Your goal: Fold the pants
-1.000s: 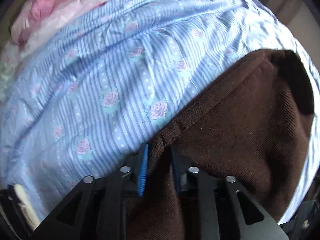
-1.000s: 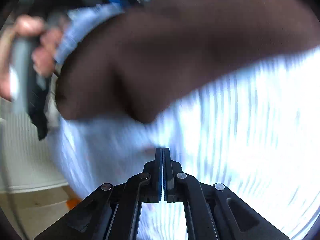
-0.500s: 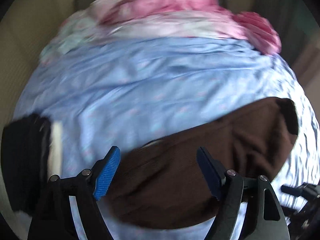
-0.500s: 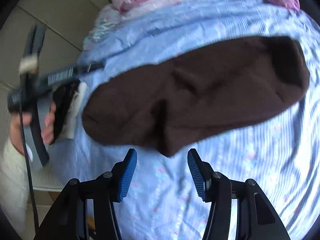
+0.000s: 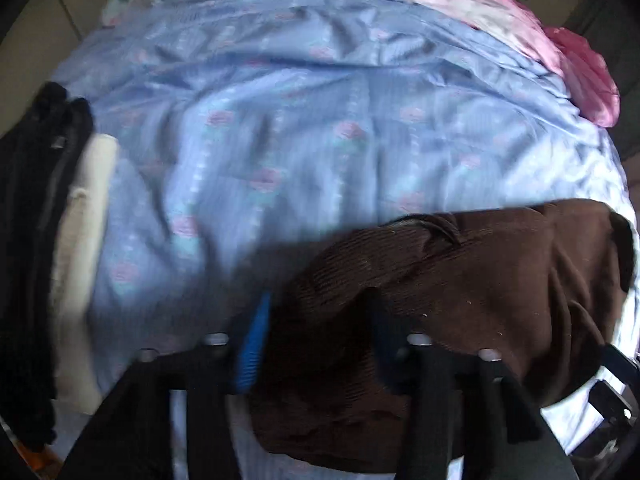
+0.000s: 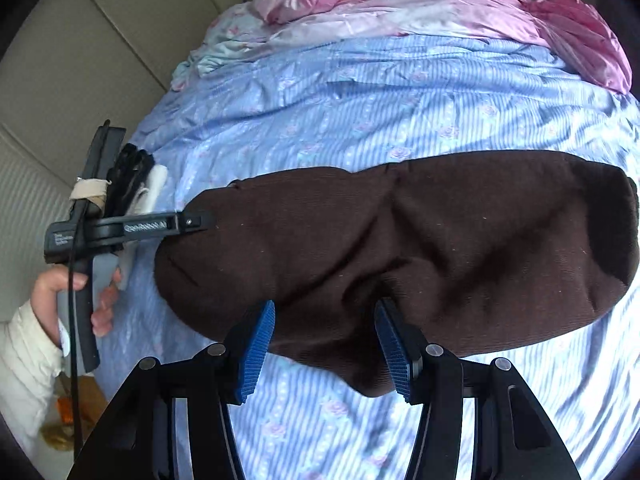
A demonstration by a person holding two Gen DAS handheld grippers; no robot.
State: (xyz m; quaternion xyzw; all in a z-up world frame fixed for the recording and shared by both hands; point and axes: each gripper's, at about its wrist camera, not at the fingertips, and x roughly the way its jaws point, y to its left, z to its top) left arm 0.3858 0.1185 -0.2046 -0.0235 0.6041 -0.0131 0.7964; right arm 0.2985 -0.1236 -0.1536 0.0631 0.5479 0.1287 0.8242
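Note:
The brown pants [image 6: 400,240] lie folded in a long band across the blue striped bedspread [image 6: 360,100]. My right gripper [image 6: 324,344] hangs open above their near edge, and its pads touch nothing. A hand [image 6: 60,284] holds my left gripper [image 6: 196,222] at the band's left end. In the left wrist view my left gripper [image 5: 316,340] points steeply down. Its jaws are closing, and bunched fabric of the brown pants [image 5: 460,280] fills the gap between the blue pad and the dark one.
A stack of folded black and cream clothes [image 5: 60,240] sits at the bed's left edge, also seen beside the left gripper as a dark pile [image 6: 136,184]. Crumpled pink satin bedding [image 6: 400,0] lies at the far end. A white sleeve [image 6: 24,360] and tiled floor [image 6: 80,60] are on the left.
The left gripper opened wide, shifted along the pants and is narrowing on the fabric again. The right gripper went from shut to open and rose away from the pants.

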